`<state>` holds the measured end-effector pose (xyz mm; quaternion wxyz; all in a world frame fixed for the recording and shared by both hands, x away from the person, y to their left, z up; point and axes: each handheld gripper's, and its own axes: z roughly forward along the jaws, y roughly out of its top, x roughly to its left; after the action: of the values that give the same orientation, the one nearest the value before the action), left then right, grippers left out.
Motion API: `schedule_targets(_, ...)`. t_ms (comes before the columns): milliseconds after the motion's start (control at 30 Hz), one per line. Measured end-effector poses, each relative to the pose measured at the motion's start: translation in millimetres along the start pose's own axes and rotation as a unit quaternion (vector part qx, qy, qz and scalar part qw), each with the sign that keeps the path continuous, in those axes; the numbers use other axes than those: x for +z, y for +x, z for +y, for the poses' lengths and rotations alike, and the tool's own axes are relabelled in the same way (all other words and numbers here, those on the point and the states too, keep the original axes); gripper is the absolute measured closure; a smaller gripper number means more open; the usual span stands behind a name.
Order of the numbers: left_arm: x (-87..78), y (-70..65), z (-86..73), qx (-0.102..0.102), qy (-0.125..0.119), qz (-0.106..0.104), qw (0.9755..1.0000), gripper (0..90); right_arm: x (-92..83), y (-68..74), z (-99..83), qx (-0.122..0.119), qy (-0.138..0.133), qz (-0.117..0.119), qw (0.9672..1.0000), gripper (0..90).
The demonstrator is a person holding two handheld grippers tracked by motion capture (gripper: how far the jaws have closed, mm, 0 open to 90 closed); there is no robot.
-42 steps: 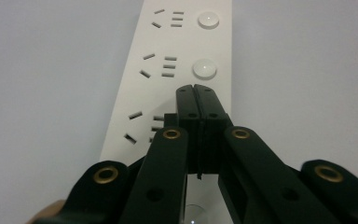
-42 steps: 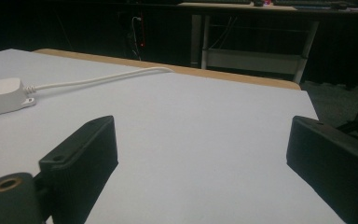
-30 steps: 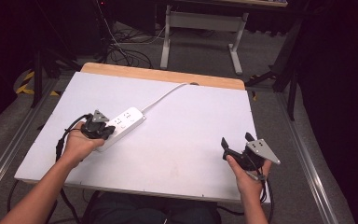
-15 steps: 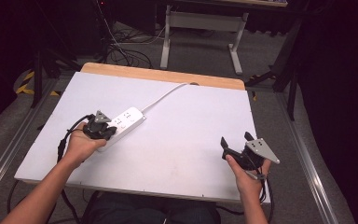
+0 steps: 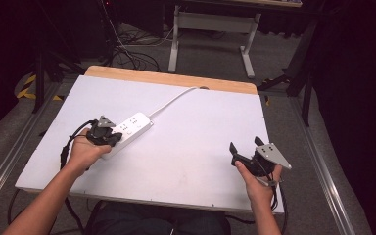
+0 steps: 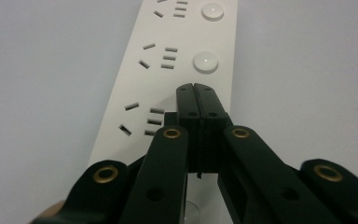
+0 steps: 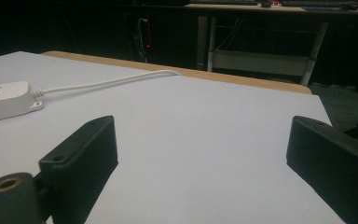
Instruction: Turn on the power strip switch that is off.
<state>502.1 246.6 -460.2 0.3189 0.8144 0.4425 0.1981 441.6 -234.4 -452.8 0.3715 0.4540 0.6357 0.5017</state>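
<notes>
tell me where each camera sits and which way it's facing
High view: fixed above the person's side of the table, looking forward and down; both forearms, the left gripper and right gripper show.
Left gripper view: rides the left gripper, looking along its shut jaws down at the power strip.
Right gripper view: rides the right gripper, looking low across the table between its open jaws.
Shared: all three views show the power strip; the high and right gripper views its cable.

The left gripper [image 5: 115,136] reaches forward in the person's left hand [image 5: 85,151], its two black fingers [image 6: 187,100] pressed together with no gap. The right gripper [image 5: 245,147] sits in the right hand [image 5: 258,182], fingers [image 7: 91,147] spread wide apart, with nothing between them.
</notes>
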Motion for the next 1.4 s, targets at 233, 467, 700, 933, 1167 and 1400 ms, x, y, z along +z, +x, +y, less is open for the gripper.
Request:
schedule_targets(233,0.0,-1.0,0.4,0.001,0.002,0.001,1.0000,90.0,1.0,1.0,0.6,0.000,-0.002,0.003,1.0000,9.1)
schedule_targets(467,0.1,-2.6,0.3,0.004,0.001,0.006,1.0000,90.0,-0.7,2.4,2.1,-0.001,-0.003,0.001,1.0000,9.2)
schedule_targets(700,0.2,-1.7,0.2,0.001,0.002,0.001,1.0000,90.0,1.5,2.7,1.9,0.001,-0.001,0.003,1.0000,9.3)
schedule_targets(933,0.1,-1.2,0.5,-0.003,0.001,0.001,1.0000,90.0,0.8,2.8,2.3,-0.001,-0.001,0.002,1.0000,9.3)
schedule_targets(1167,0.0,-3.6,0.6,0.005,0.003,0.010,0.9999,90.0,1.4,3.0,2.6,-0.001,-0.001,0.003,1.0000,9.4)
schedule_targets(1400,-1.1,-5.3,0.0,0.008,0.003,0.017,0.9998,90.0,1.7,3.0,2.5,-0.001,-0.001,0.003,1.0000,9.4)
